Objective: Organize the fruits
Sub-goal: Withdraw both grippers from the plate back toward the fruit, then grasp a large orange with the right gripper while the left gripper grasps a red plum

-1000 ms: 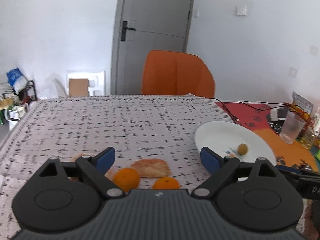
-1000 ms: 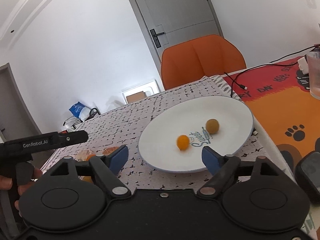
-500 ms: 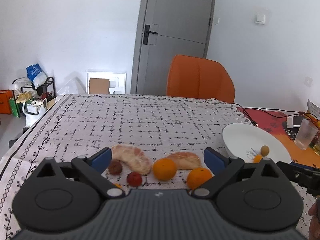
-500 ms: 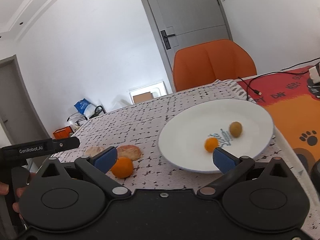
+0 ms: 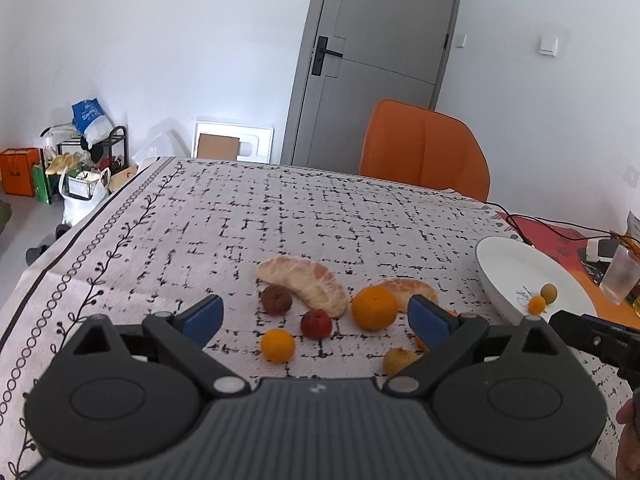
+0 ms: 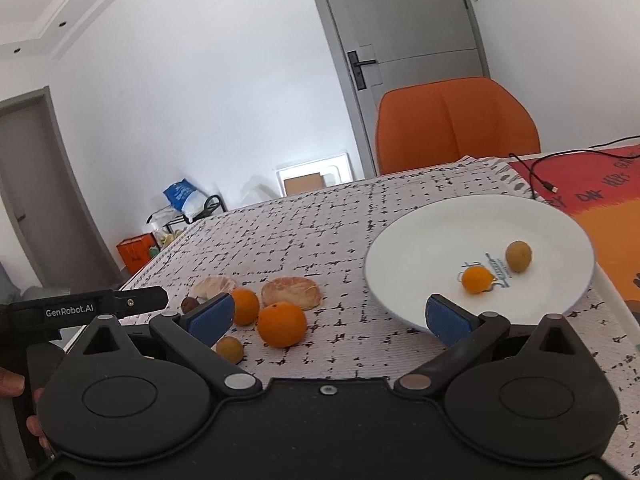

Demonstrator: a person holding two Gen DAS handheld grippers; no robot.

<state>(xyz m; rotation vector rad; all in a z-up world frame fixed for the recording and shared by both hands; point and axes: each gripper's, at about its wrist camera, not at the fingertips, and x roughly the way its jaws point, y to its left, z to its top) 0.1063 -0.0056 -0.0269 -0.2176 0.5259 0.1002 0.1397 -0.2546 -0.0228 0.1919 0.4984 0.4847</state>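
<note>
Lying between spread left hand-held gripper (image 5: 316, 316) pads: red fruit (image 5: 316, 323).

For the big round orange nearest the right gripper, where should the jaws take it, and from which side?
Grip the big round orange across its widest middle, coming from the camera side with the open right gripper. That side is bare cloth; a peeled citrus segment lies just behind it.

A woven cloth (image 5: 280, 216) with a rough weave covers the surface. The white plate (image 6: 440, 232) looks glossy and smooth. The oranges (image 6: 281, 325) have dimpled, faintly shiny skin. Both grippers' housings are matt black plastic.
</note>
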